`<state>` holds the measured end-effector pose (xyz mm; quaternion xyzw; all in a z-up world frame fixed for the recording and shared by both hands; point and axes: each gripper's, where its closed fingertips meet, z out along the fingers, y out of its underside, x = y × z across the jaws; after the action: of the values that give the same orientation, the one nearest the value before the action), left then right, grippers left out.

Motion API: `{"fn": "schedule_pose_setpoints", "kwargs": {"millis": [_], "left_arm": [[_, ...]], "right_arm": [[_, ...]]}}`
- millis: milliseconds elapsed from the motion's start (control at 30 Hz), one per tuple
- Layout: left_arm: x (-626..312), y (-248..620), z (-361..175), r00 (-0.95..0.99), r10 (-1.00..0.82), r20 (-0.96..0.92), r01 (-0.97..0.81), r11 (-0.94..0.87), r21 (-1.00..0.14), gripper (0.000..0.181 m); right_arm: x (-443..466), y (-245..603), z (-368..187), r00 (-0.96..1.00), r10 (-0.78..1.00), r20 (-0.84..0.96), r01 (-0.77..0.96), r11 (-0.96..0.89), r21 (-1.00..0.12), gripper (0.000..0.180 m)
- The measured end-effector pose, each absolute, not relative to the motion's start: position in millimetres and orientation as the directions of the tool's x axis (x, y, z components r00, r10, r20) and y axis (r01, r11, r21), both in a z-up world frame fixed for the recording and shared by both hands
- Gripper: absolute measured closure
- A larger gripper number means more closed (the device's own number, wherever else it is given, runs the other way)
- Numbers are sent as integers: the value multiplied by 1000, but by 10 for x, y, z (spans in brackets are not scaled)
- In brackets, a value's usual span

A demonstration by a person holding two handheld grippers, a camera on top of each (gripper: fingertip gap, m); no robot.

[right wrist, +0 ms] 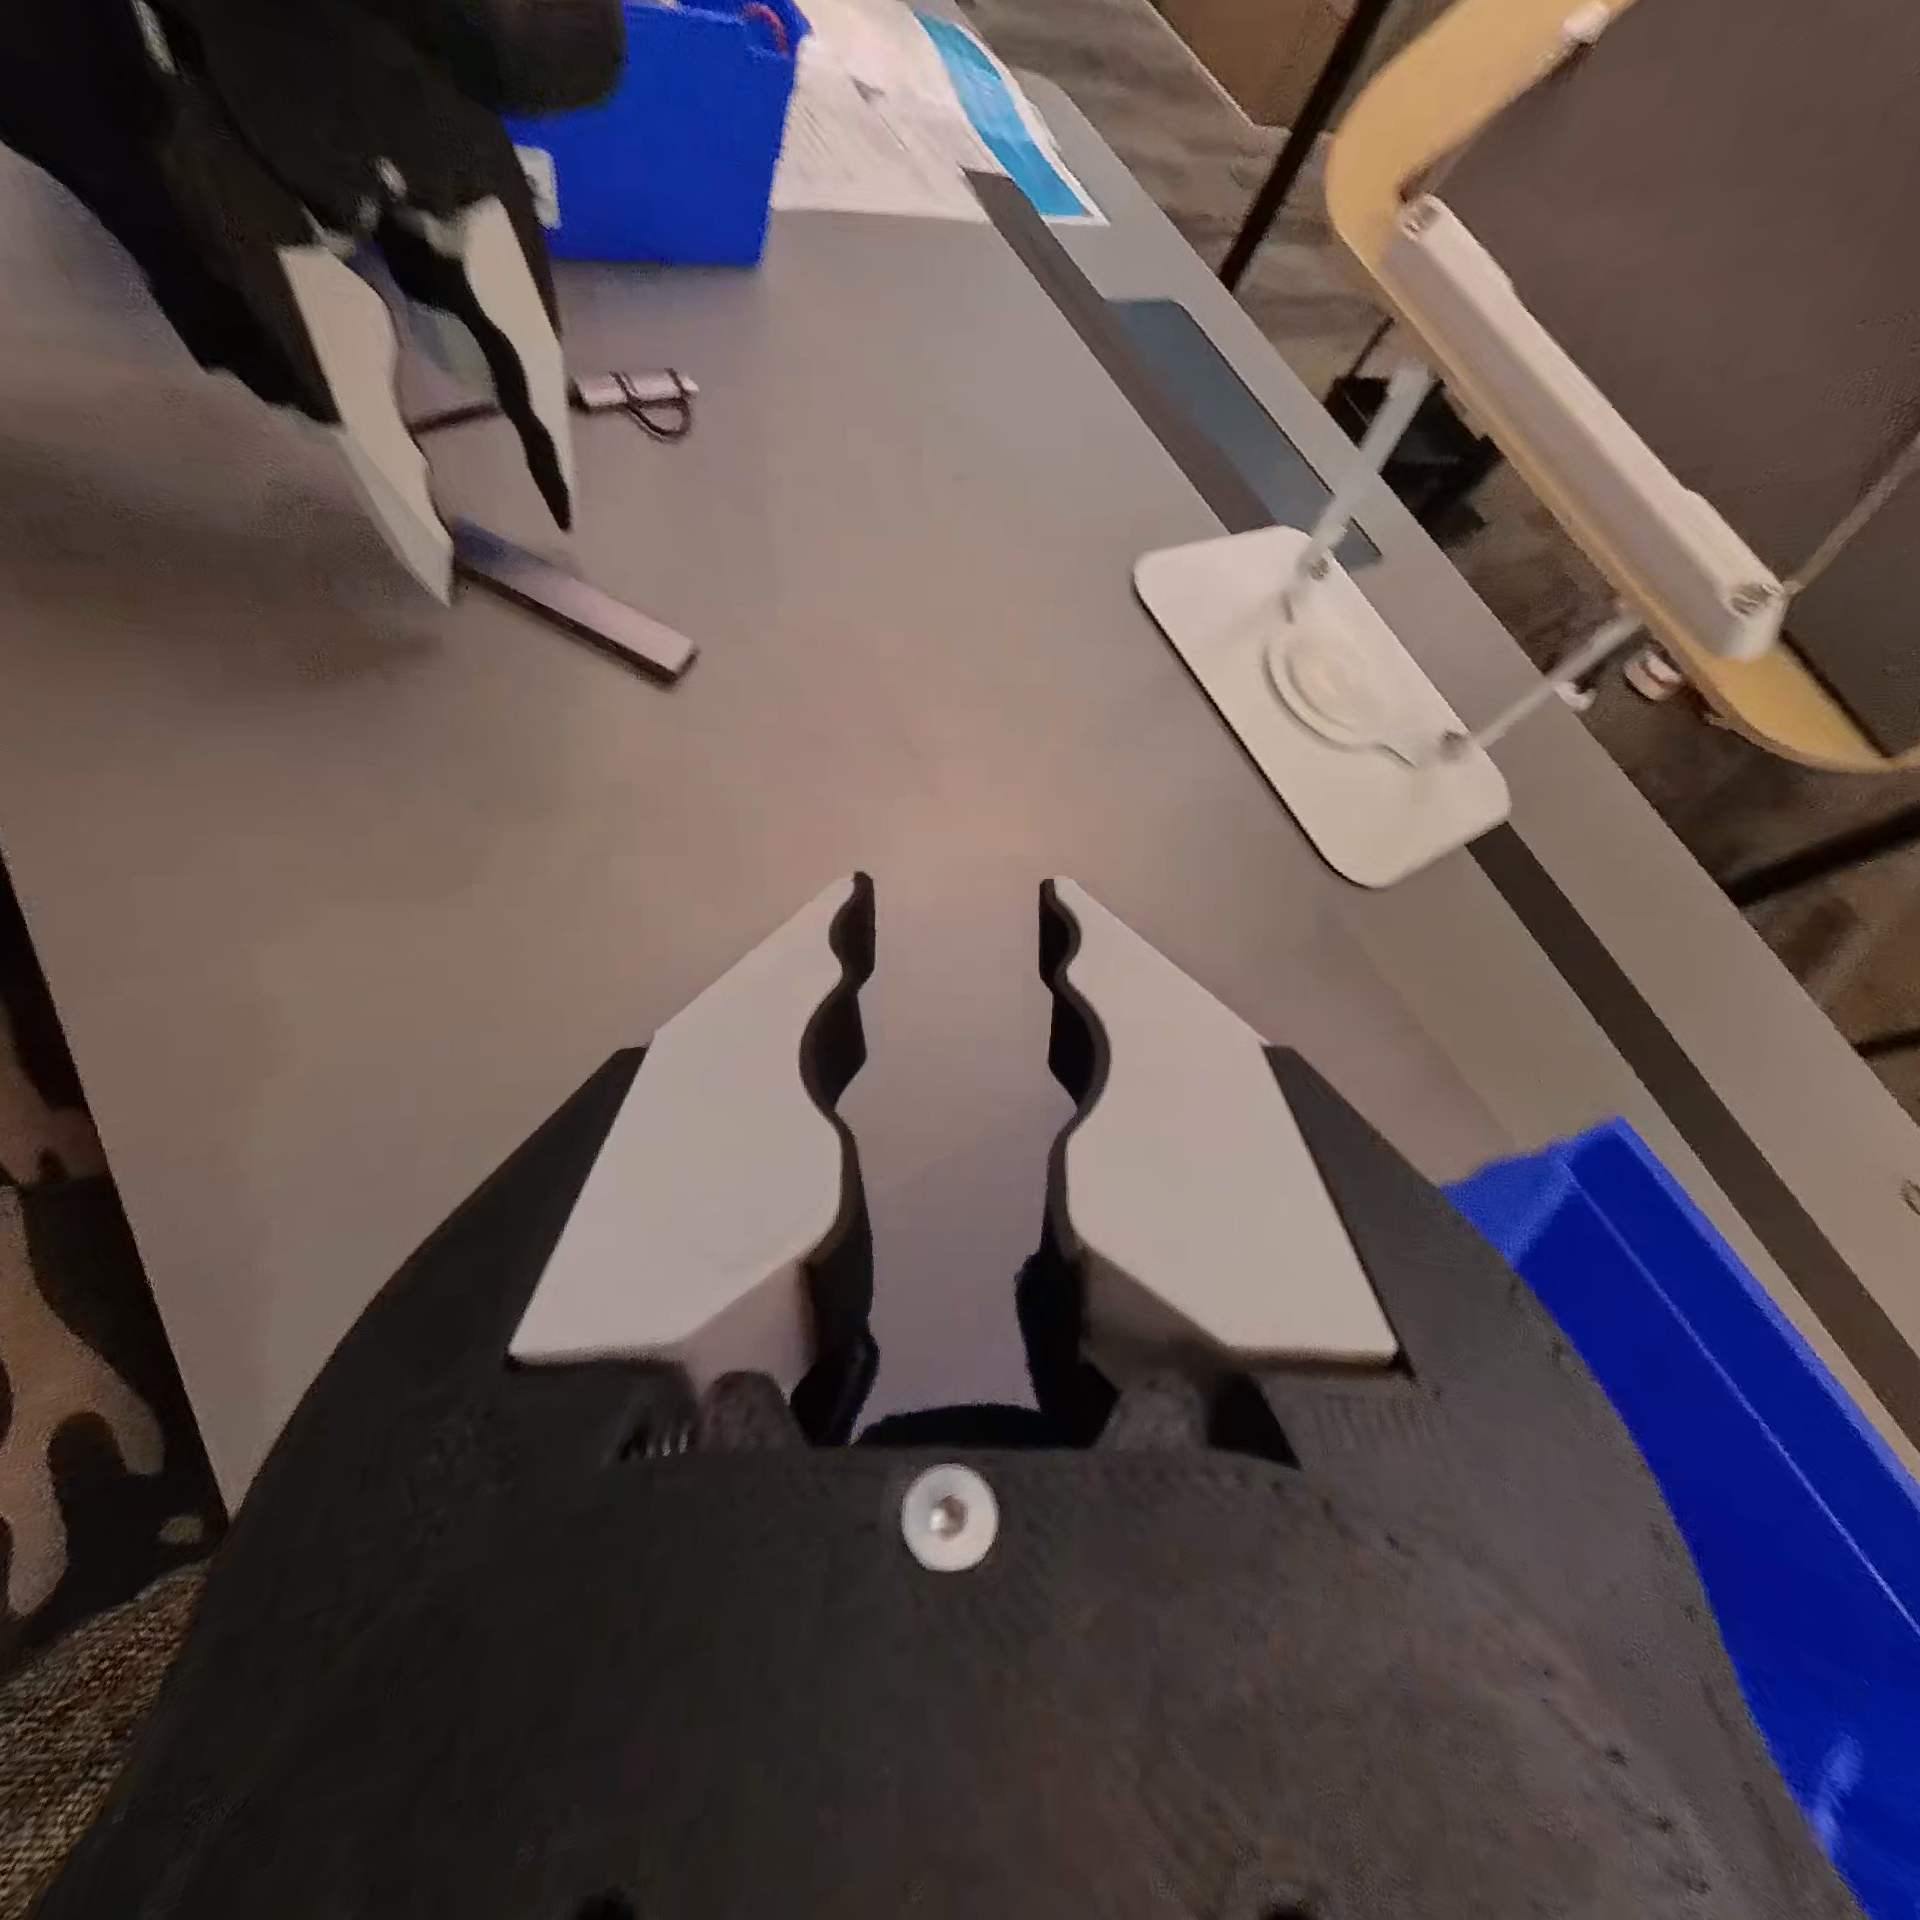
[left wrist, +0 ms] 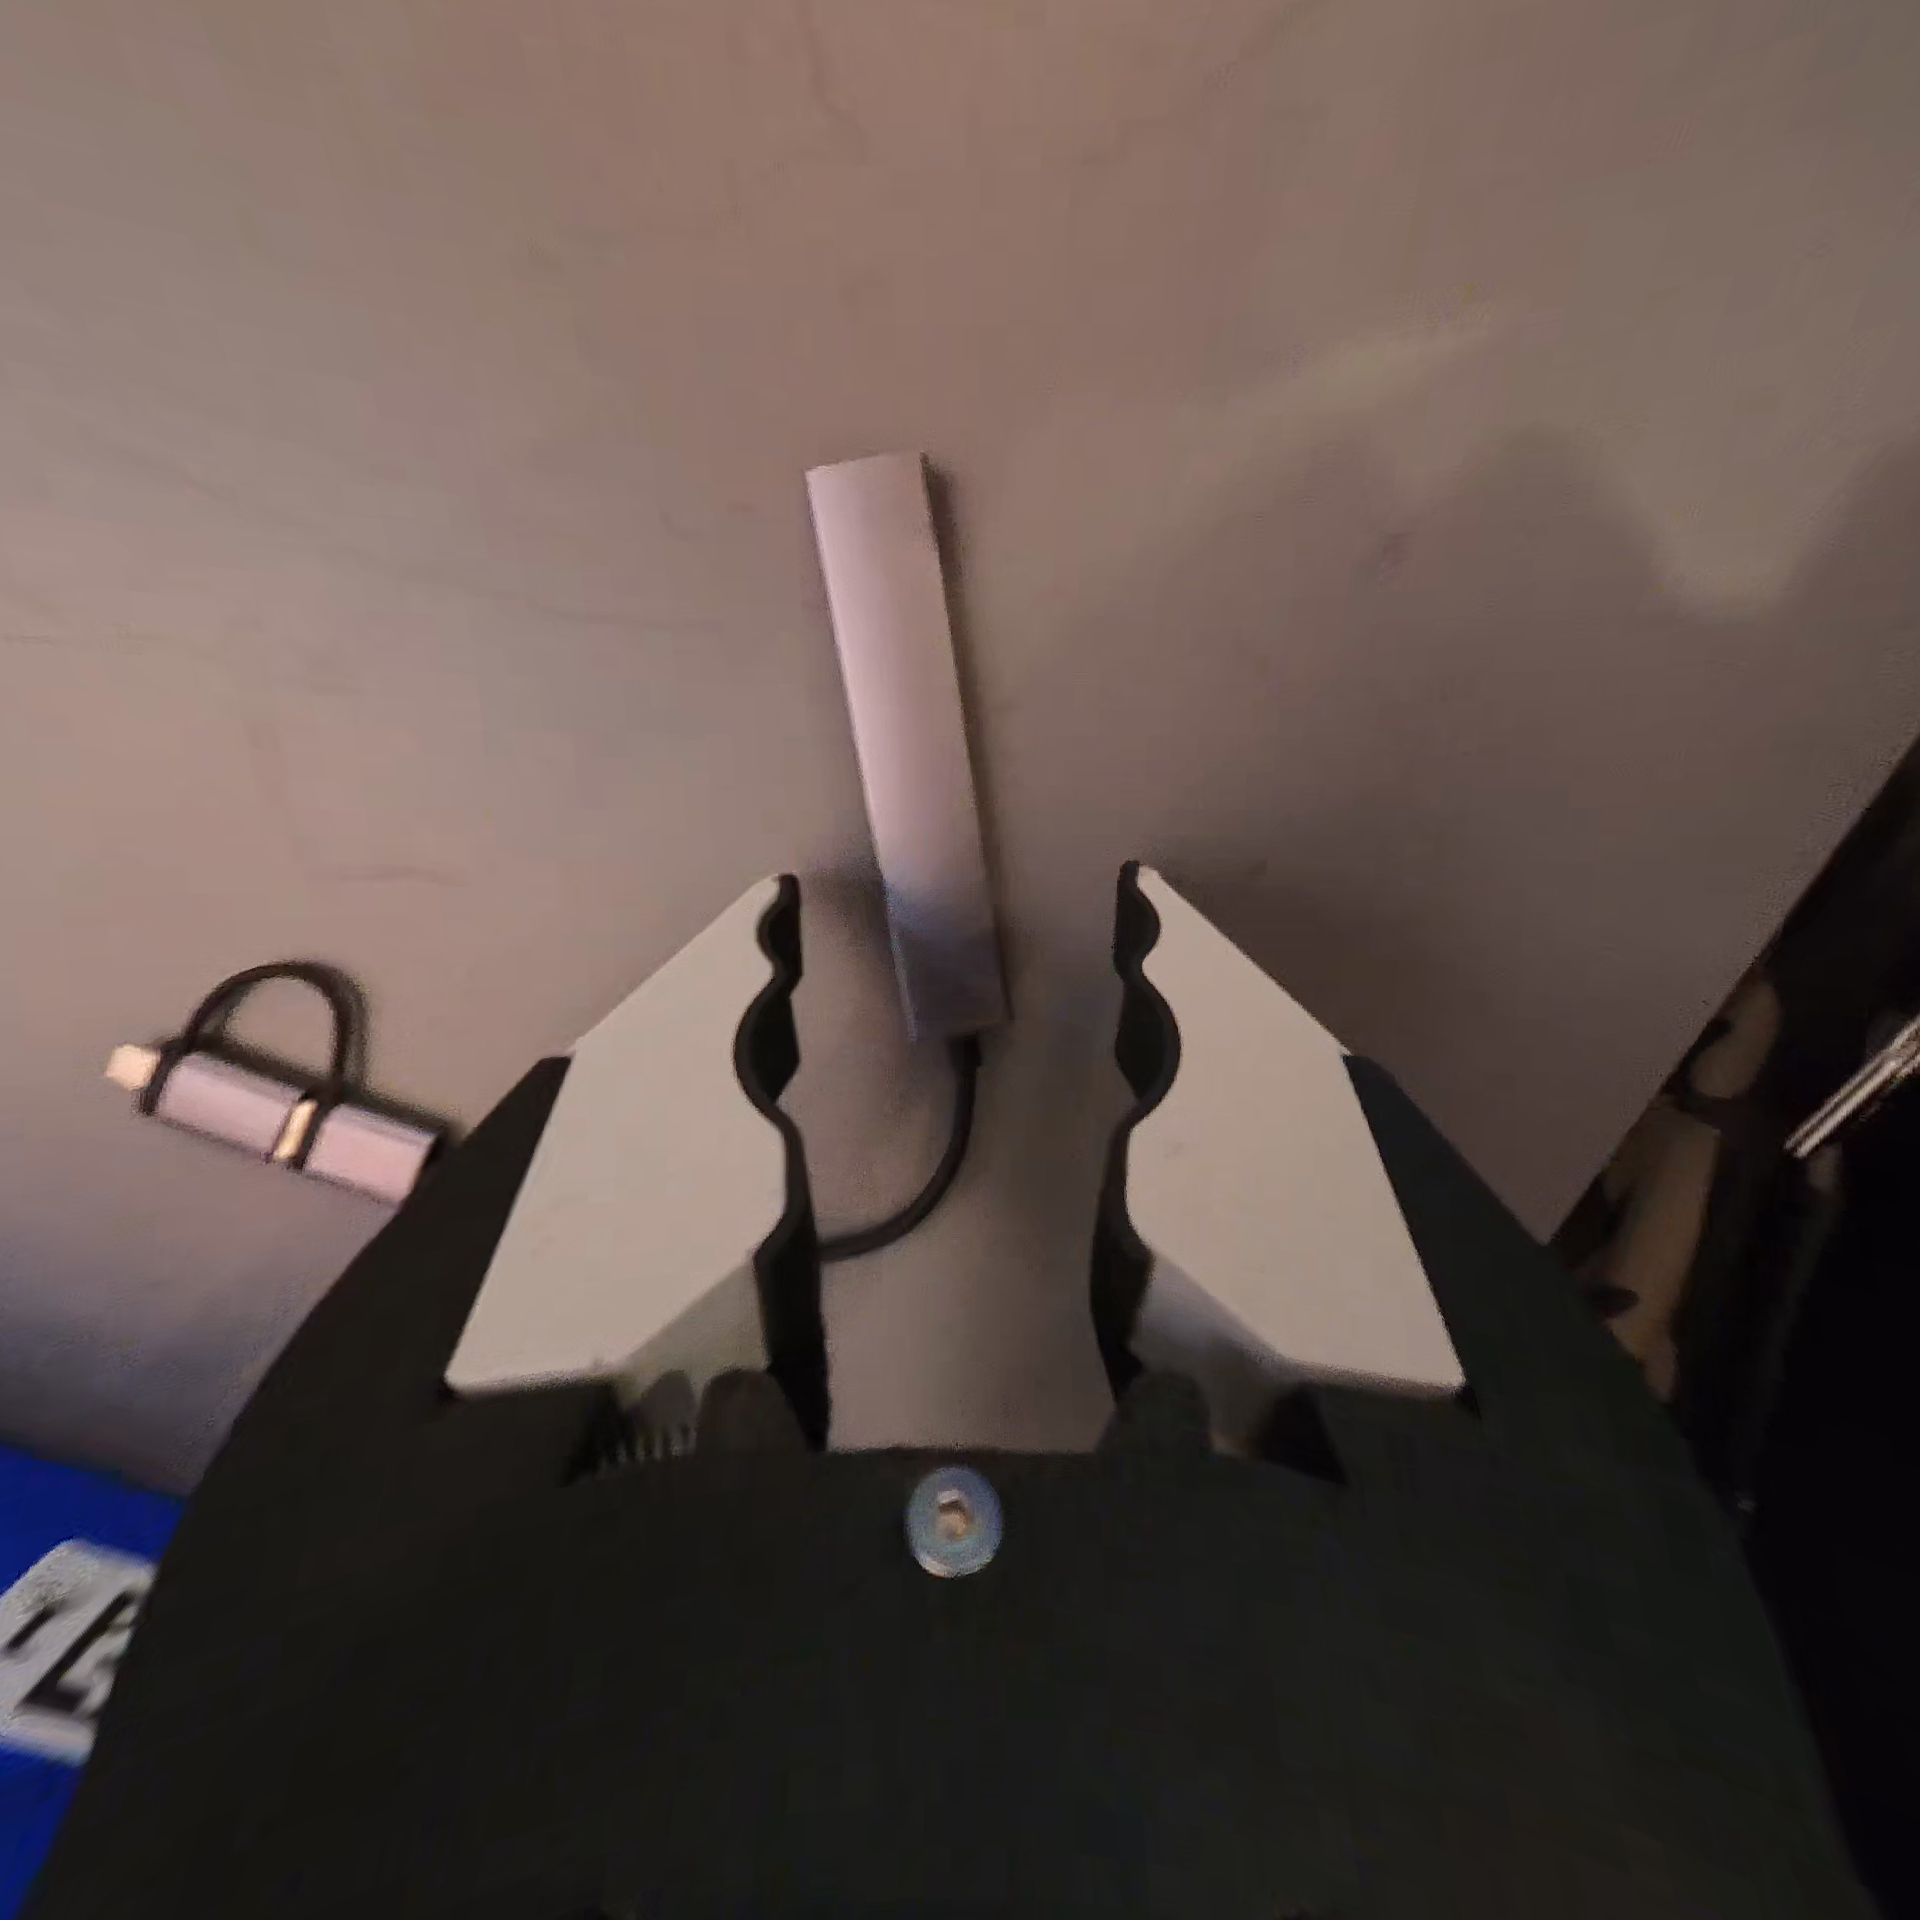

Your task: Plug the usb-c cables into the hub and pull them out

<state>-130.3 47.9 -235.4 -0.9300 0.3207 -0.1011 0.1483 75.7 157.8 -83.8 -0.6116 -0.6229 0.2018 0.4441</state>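
Note:
A slim grey hub (left wrist: 907, 743) lies flat on the grey table, its near end between my left fingertips and its black lead (left wrist: 925, 1195) curling back under the left finger. My left gripper (left wrist: 958, 883) is open and hovers just above it, holding nothing. A short black looped usb-c cable with silver plugs (left wrist: 281, 1117) lies to the left. In the right wrist view the hub (right wrist: 582, 613) lies under the left gripper (right wrist: 509, 561), with the cable (right wrist: 639, 395) beyond. My right gripper (right wrist: 956, 883) is open and empty above bare table.
A white lamp base (right wrist: 1320, 707) stands near the table's right edge, its wooden arm (right wrist: 1538, 416) overhead. A blue bin (right wrist: 665, 156) sits at the far end beside papers (right wrist: 894, 114). Another blue bin (right wrist: 1714, 1455) is at my right. The table edge (left wrist: 1704, 987) runs close on the right. The gap from one gripper's tips to the other's is roughly 30 cm.

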Motion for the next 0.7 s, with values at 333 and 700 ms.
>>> {"fn": "schedule_pose_setpoints", "kwargs": {"millis": [333,700], "left_arm": [[-1211,662,-2406,839,-539,72,-441,-752,-489,162],[-693,1066,-1776,789,-573,-222,-505,-398,-766,161]], "right_arm": [[178,1206,-1073,18,1000,3,413,-5,-911,150],[-372,1188,-1385,-104,798,-593,223,-562,-796,132]]}}
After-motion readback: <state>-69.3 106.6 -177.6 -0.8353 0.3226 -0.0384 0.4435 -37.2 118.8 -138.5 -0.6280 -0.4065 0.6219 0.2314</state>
